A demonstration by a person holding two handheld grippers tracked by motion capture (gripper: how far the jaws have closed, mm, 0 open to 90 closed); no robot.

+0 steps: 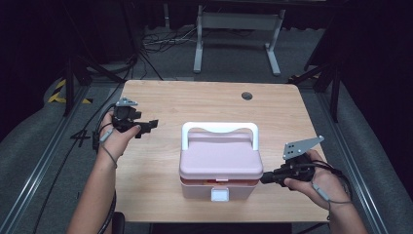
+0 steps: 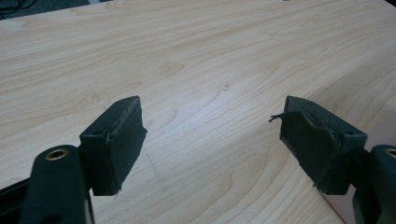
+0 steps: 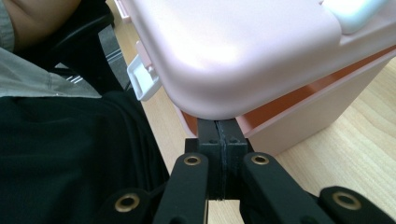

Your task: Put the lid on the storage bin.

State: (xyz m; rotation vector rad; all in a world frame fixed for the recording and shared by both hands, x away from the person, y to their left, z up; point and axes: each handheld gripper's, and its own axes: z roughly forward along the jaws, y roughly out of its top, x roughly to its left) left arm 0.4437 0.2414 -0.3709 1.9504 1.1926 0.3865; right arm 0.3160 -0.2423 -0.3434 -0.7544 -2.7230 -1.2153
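Observation:
A pink lidded box with a white handle and a white front latch stands in the middle of the wooden table. My right gripper is shut at the box's front right corner. Its joined tips poke into the gap under the pink lid, which sits raised off the box body. The latch hangs loose. My left gripper hovers to the left of the box, apart from it. It is open over bare wood with nothing between its pads.
A round cable hole lies near the table's far edge. A white desk frame and cables are on the floor behind. The person's dark clothing is close to the table's near edge.

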